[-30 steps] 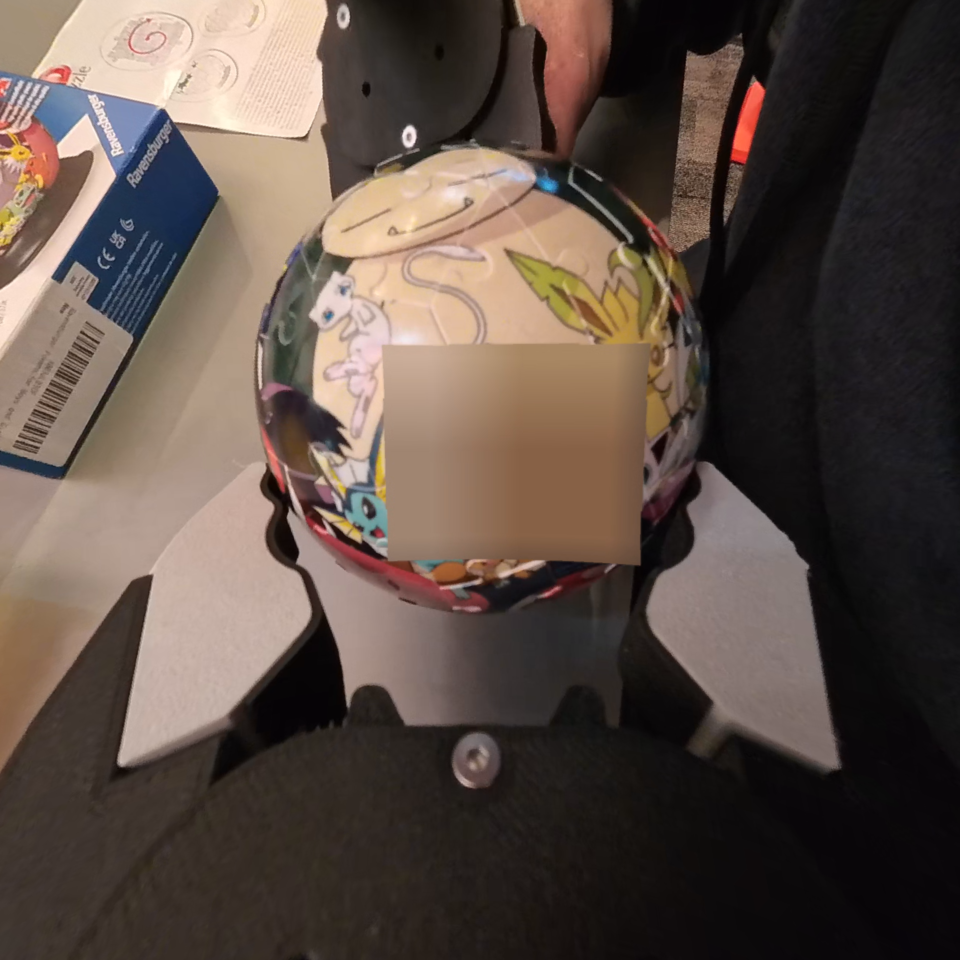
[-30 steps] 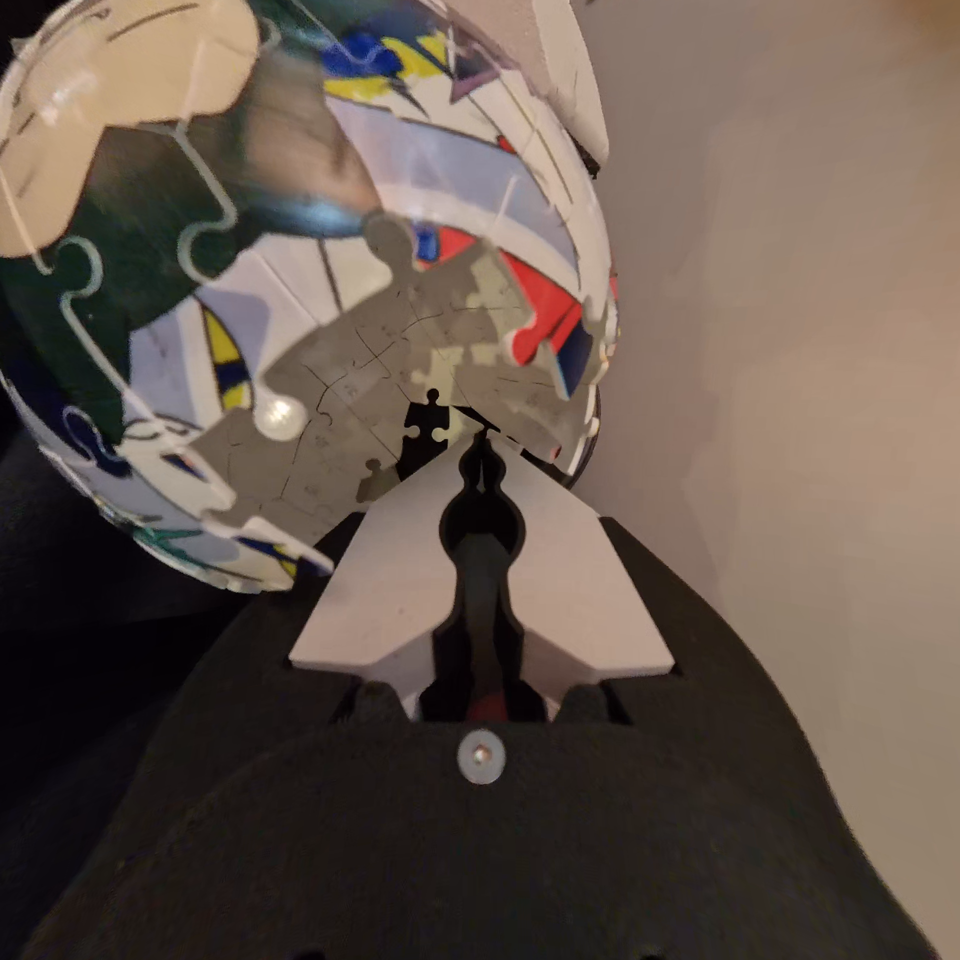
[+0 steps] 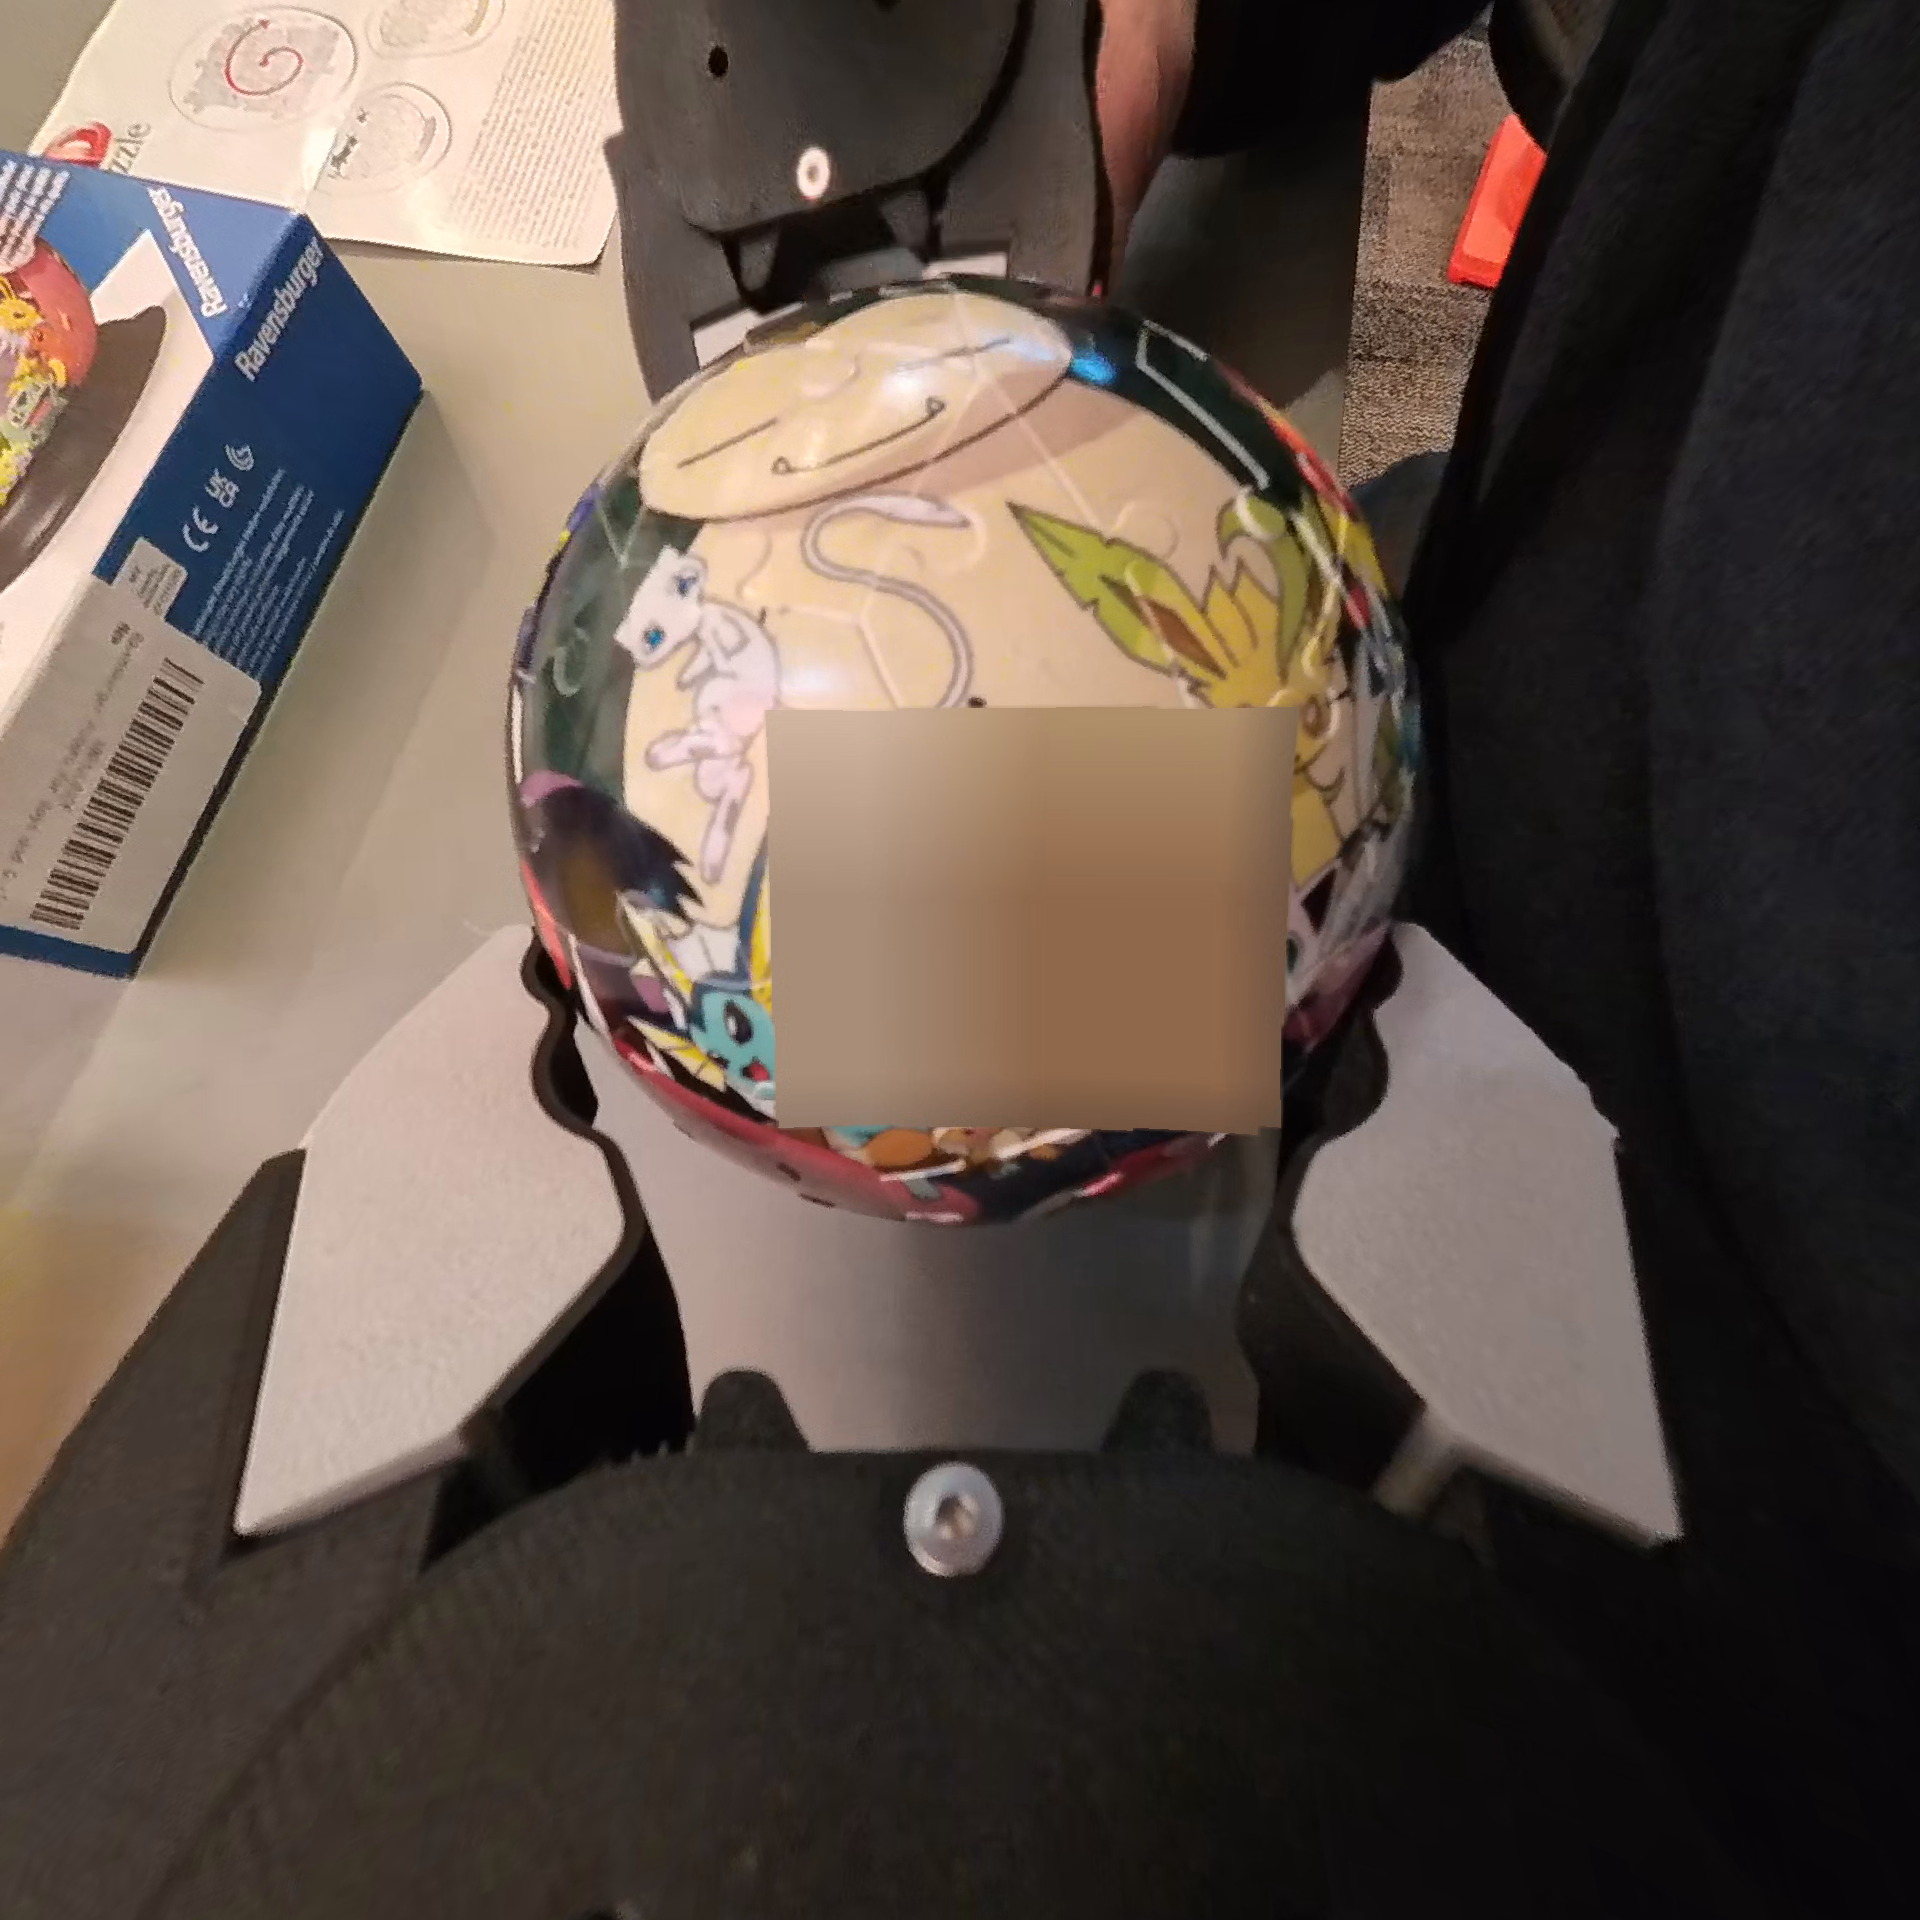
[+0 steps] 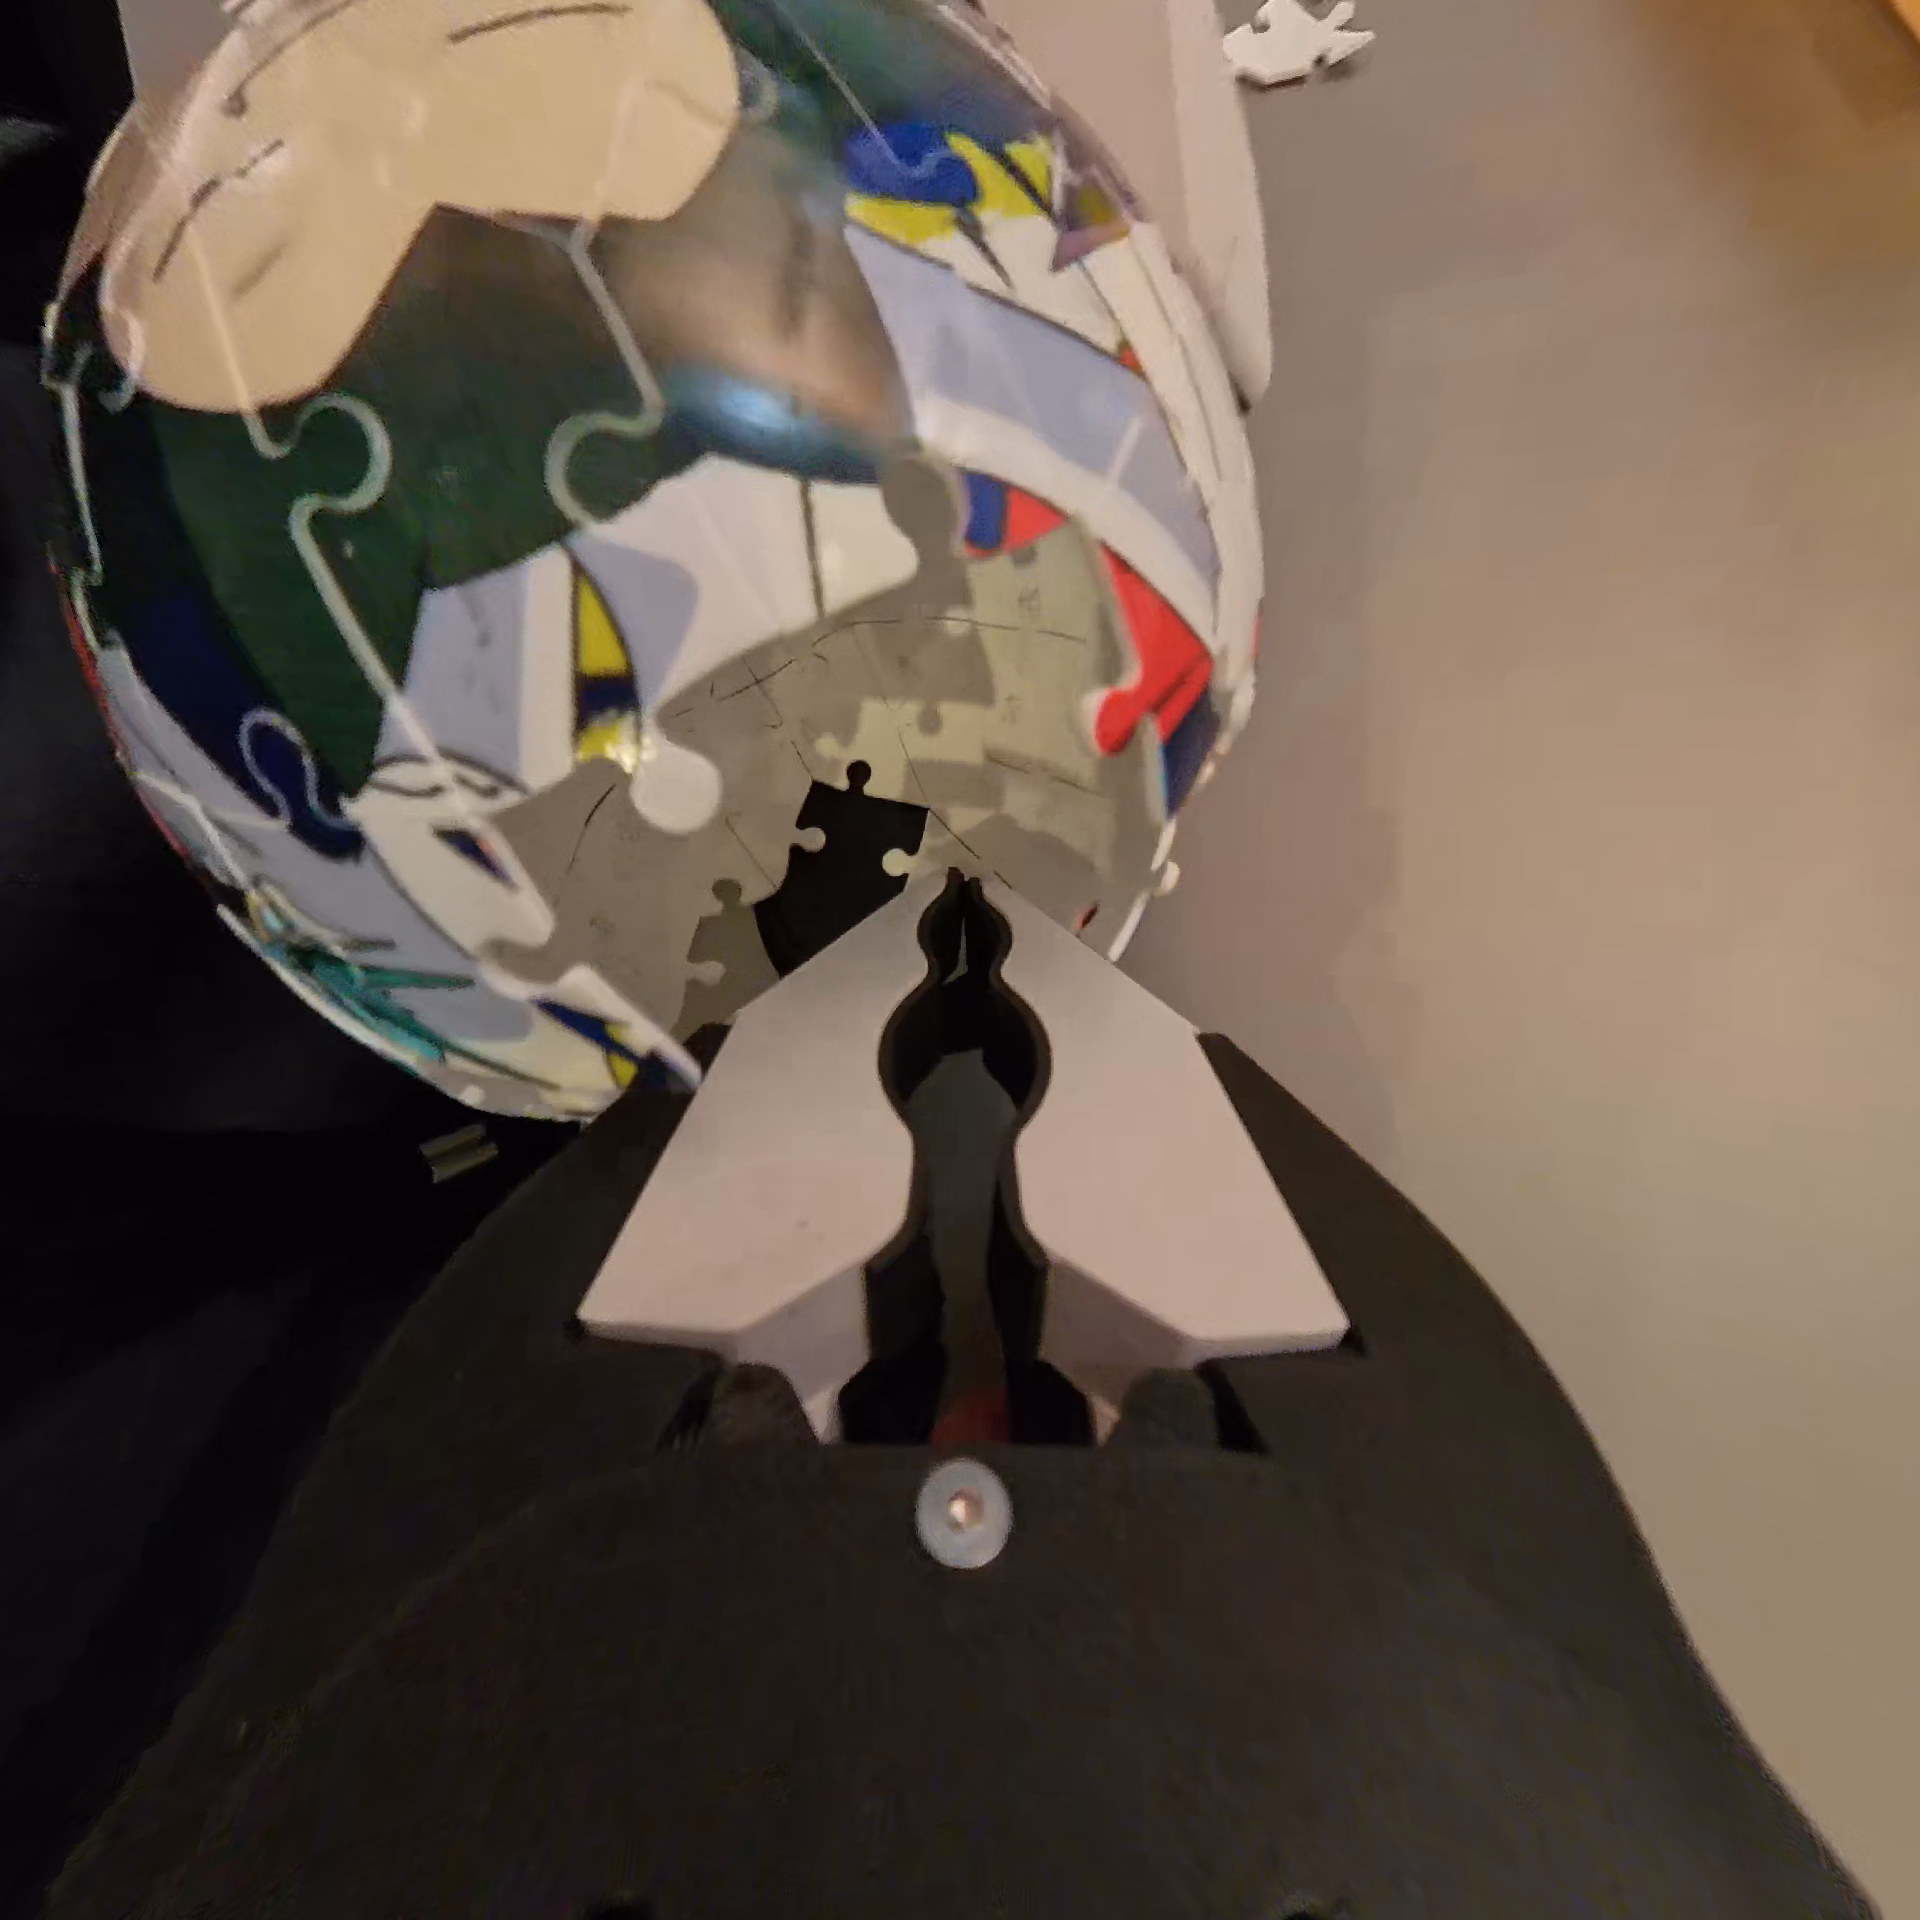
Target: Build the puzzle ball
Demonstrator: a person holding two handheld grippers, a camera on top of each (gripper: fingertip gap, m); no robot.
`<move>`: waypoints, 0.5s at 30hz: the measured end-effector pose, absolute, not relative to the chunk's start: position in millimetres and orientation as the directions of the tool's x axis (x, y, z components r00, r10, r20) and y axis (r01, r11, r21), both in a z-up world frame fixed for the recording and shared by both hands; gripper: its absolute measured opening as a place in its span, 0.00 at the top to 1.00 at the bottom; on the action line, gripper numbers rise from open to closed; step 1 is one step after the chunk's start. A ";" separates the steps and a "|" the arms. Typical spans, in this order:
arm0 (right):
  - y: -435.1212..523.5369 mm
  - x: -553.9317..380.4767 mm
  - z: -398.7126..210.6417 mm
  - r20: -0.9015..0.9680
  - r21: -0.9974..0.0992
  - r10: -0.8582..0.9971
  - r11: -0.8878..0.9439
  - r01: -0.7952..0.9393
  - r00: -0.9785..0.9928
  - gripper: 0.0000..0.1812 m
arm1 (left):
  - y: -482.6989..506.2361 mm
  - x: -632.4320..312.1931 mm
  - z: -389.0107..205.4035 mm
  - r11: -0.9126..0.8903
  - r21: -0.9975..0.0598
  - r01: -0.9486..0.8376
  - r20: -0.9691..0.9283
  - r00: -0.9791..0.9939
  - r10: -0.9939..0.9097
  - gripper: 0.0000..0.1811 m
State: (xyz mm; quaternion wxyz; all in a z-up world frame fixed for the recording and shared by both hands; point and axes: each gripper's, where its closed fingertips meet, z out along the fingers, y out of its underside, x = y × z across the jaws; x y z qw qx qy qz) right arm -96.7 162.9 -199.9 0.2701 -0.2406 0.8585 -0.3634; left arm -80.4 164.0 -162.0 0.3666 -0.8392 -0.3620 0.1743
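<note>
Plain grey-beige desk [image 3: 312, 1039]. At its left, a blue puzzle box [image 3: 177, 582] lying flat, barcode label on the near end. Beyond the box, a white printed instruction sheet [image 3: 416, 135] spread flat. Farther off in the right wrist view, loose white puzzle pieces [image 4: 1299, 36] near the edge.

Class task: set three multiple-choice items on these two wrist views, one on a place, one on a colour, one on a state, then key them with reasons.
1. Where is the box?
A. on the table, left of the puzzle ball
B. under the ball
C. in a gripper

2. The box's side is mainly:
A. green
B. blue
C. orange

3. The ball's shell is:
A. finished
B. flat pieces only
C. open, with gaps

Key: A, it lies on the table beside the ball, which the left gripper cradles; B, its panel is blue; C, the right wrist view shows holes near the shut right gripper.
</note>
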 end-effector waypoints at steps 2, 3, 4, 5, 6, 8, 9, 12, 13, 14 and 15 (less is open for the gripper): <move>161.2 -95.4 -202.1 -0.283 -0.747 -0.612 0.624 -0.230 -0.739 1.00 | 164.3 -80.6 -161.9 -0.471 -0.741 0.478 -0.029 0.678 0.734 0.24; 161.6 -94.5 -203.5 -0.283 -0.740 -0.615 0.628 -0.241 -0.736 1.00 | 164.2 -80.5 -161.9 -0.471 -0.741 0.479 -0.028 0.678 0.734 0.24; 161.5 -93.6 -203.9 -0.283 -0.738 -0.618 0.628 -0.244 -0.734 1.00 | 164.2 -80.7 -162.0 -0.469 -0.742 0.479 -0.027 0.678 0.735 0.24; 161.1 -93.4 -204.5 -0.284 -0.735 -0.614 0.633 -0.244 -0.737 1.00 | 164.4 -80.8 -162.0 -0.468 -0.743 0.478 -0.026 0.678 0.735 0.24; 160.9 -93.1 -205.0 -0.282 -0.731 -0.611 0.636 -0.247 -0.739 1.00 | 164.7 -80.9 -161.9 -0.467 -0.745 0.477 -0.026 0.678 0.734 0.24; 160.4 -92.3 -205.9 -0.293 -0.722 -0.600 0.649 -0.239 -0.744 1.00 | 164.0 -80.7 -162.4 -0.469 -0.742 0.479 -0.026 0.679 0.734 0.24; 160.5 -92.2 -206.3 -0.295 -0.718 -0.600 0.653 -0.243 -0.744 1.00 | 163.4 -80.7 -163.0 -0.468 -0.741 0.481 -0.025 0.677 0.735 0.24; 160.0 -89.7 -207.8 -0.316 -0.704 -0.592 0.670 -0.235 -0.741 1.00 | 162.1 -80.4 -163.5 -0.460 -0.744 0.484 -0.017 0.674 0.738 0.24; 159.7 -90.4 -207.3 -0.331 -0.700 -0.587 0.678 -0.225 -0.739 1.00 | 161.5 -80.3 -163.6 -0.455 -0.745 0.487 -0.013 0.673 0.740 0.24; 159.7 -91.4 -207.0 -0.336 -0.699 -0.583 0.681 -0.219 -0.740 1.00 | 161.2 -80.2 -163.8 -0.455 -0.746 0.486 -0.013 0.673 0.740 0.24; 160.0 -92.0 -206.8 -0.340 -0.699 -0.582 0.682 -0.216 -0.739 1.00 | 160.7 -80.0 -164.0 -0.456 -0.745 0.488 -0.013 0.672 0.741 0.24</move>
